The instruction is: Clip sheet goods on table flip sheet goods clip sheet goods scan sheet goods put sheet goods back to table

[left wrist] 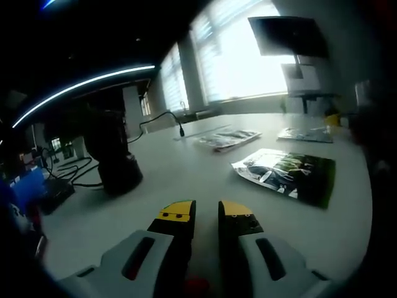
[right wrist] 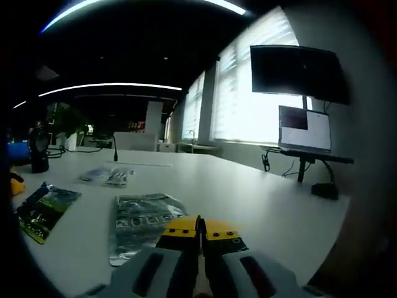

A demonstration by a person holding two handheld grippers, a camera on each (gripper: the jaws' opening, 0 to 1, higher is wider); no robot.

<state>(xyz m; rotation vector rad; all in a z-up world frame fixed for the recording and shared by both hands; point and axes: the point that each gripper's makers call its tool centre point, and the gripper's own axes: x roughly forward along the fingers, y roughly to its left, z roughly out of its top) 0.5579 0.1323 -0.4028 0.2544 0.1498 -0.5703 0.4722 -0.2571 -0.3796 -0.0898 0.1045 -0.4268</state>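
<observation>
Several sheet packets lie flat on the white table (left wrist: 186, 180). A dark green packet (left wrist: 288, 174) is ahead and to the right of my left gripper (left wrist: 206, 214), which is open by a narrow gap and holds nothing. Farther off lie a striped packet (left wrist: 226, 138) and a silver one (left wrist: 305, 133). In the right gripper view, the silver packet (right wrist: 139, 223) lies just ahead and left of my right gripper (right wrist: 200, 231), which is shut on nothing. The green packet (right wrist: 44, 208) is at the left, and more packets (right wrist: 108, 177) lie beyond it.
A black device (left wrist: 115, 155) with cables (left wrist: 161, 118) stands on the table to the left. A dark monitor (right wrist: 299, 71) and a lit screen (right wrist: 305, 129) on a stand are at the far right by the bright windows. The table edge (right wrist: 329, 223) runs close on the right.
</observation>
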